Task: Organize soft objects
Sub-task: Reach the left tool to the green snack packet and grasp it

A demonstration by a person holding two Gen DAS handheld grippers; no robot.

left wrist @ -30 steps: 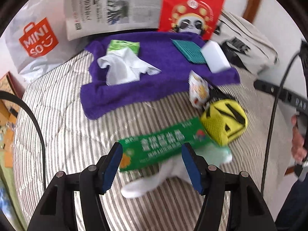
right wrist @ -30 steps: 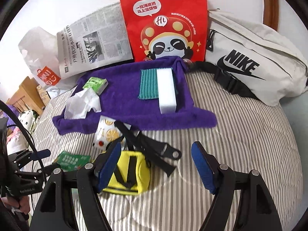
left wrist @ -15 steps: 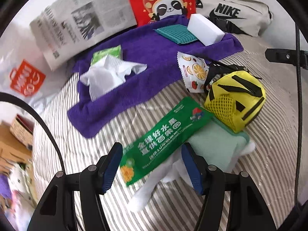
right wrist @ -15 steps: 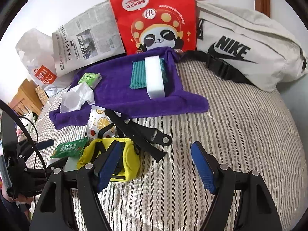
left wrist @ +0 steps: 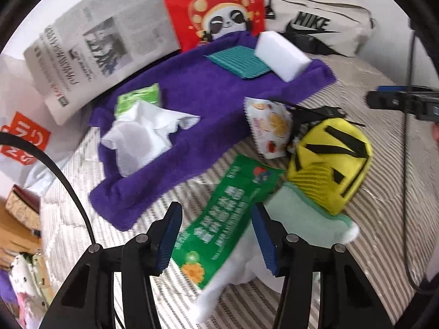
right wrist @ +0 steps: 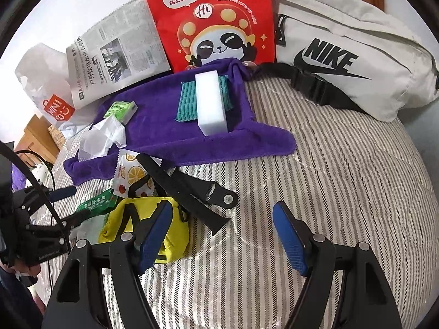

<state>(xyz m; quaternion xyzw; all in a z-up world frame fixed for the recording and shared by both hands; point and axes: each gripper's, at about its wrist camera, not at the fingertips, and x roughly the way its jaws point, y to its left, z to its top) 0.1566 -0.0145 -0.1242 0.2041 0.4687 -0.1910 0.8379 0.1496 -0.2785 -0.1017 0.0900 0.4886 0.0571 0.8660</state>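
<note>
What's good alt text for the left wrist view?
Open left gripper straddles a green snack packet lying over a pale green-and-white cloth on a striped bed. A yellow pouch and purple towel lie beyond.

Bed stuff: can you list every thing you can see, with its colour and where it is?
towel: 1, purple, spread on striped bed
sponge: 1, white, on towel
cloth: 1, teal, under sponge
tissue: 1, white, on towel
small pack: 1, green, towel's far-left
snack packet: 1, white with fruit, beside towel
pouch: 1, yellow, near packet
long packet: 1, green, between left fingers
sock: 1, mint-white, under long packet
Nike bag: 1, beige, back right
panda bag: 1, red, back
newspaper: 1, back left
left gripper: open
right gripper: open
</note>
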